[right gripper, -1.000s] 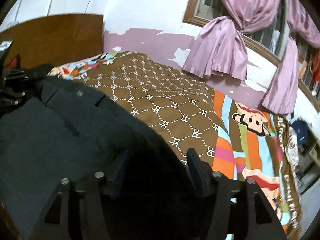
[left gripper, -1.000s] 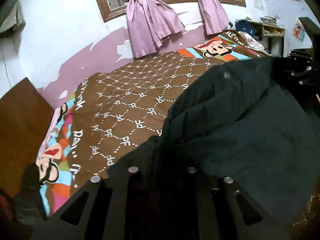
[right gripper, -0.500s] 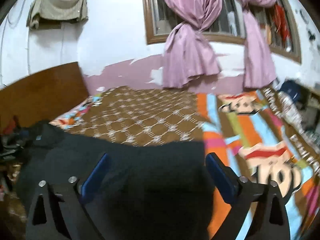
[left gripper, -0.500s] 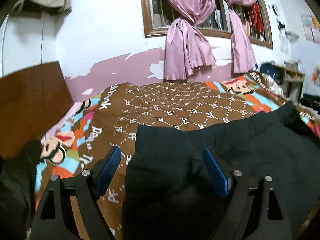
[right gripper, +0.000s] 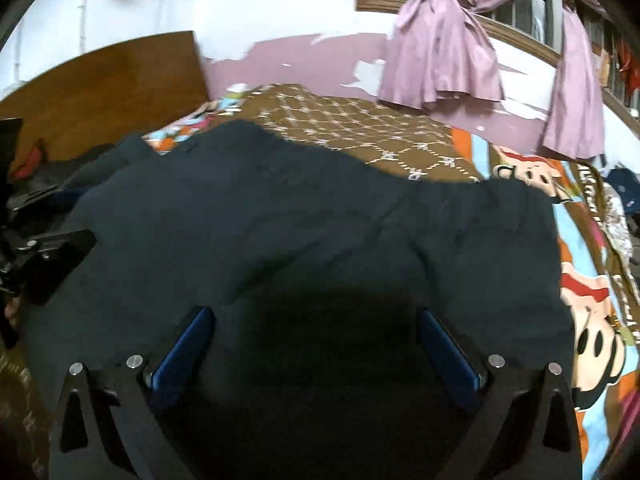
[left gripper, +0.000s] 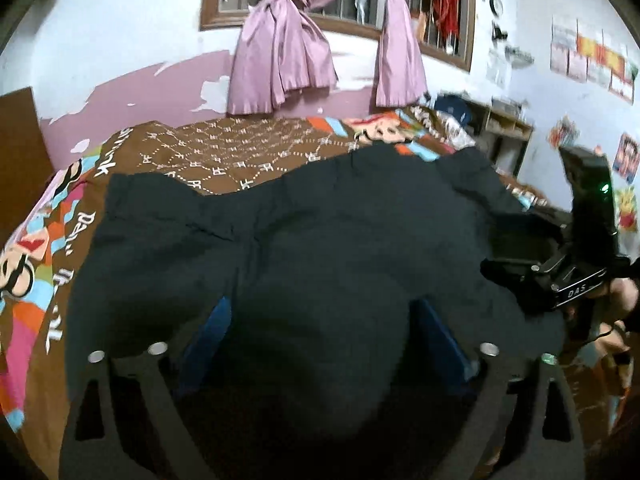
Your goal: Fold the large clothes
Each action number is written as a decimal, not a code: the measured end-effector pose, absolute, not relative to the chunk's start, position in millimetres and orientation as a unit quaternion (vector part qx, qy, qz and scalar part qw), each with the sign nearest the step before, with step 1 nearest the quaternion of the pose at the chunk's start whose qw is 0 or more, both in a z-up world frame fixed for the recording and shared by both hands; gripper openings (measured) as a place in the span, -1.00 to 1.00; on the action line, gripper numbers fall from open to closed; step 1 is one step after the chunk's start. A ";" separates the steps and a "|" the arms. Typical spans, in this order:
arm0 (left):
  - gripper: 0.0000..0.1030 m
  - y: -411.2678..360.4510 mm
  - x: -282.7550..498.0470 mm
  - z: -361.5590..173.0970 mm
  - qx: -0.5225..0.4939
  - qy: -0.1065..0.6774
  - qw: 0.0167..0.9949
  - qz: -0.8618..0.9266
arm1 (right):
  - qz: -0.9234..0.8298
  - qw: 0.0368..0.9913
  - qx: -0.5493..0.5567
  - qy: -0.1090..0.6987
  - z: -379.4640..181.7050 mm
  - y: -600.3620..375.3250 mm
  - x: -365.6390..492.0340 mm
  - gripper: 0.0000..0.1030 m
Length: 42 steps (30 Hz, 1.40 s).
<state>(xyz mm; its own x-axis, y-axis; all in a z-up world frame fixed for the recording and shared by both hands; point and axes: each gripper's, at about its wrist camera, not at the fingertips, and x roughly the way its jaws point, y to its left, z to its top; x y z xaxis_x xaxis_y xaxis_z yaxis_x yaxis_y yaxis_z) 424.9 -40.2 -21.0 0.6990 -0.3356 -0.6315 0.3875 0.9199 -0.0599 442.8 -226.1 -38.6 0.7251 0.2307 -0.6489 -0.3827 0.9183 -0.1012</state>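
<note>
The dark garment [left gripper: 320, 240] lies spread across the near part of the bed, its far edge running unevenly over the brown patterned bedspread [left gripper: 240, 152]. A seam or crease crosses the cloth at a slant, and low folds rise near the middle. In the right wrist view the same garment [right gripper: 300, 232] fills the lower half of the picture, with the bedspread [right gripper: 360, 132] showing beyond it and a cartoon-printed colourful border [right gripper: 592, 320] along its right side.

The left gripper [left gripper: 324, 340] has just been opening and its jaws stand wide; the blue pads [left gripper: 212, 328] sit on either side of a swell of dark cloth without pressing it. The right gripper [right gripper: 316, 344] has likewise just been opening and is spread fully, its blue pads [right gripper: 184, 352] apart over the garment, nothing clamped. The right gripper also shows at the right edge of the left wrist view [left gripper: 568, 264], and the left one appears at the left edge of the right wrist view [right gripper: 44, 256], both at the garment's sides.

Behind the bed, pink curtains [left gripper: 288, 64] hang knotted at a wood-framed window [left gripper: 344, 20], above a wall with peeling pink paint. A wooden headboard [right gripper: 104, 88] stands at the bed's left end. An open wooden shelf unit [left gripper: 508, 128] stands at the far right; what its compartments hold is too blurred to tell.
</note>
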 end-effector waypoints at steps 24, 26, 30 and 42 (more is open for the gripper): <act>0.98 15.1 525.9 -47.4 -0.074 0.381 0.906 -0.171 | 0.129 0.899 -0.112 0.403 -79.1 -227.6 529.1 1.00; 0.98 11.9 527.8 -50.6 -0.067 0.382 0.907 -0.165 | 0.127 0.902 -0.115 0.397 -79.9 -226.9 526.0 1.00; 0.98 5.0 522.3 -54.4 -0.046 0.376 0.912 -0.157 | 0.130 0.906 -0.112 0.387 -82.7 -228.9 522.4 1.00; 0.99 -12.7 517.9 -72.1 0.009 0.358 0.923 -0.140 | 0.120 0.914 -0.121 0.369 -82.3 -227.2 514.9 1.00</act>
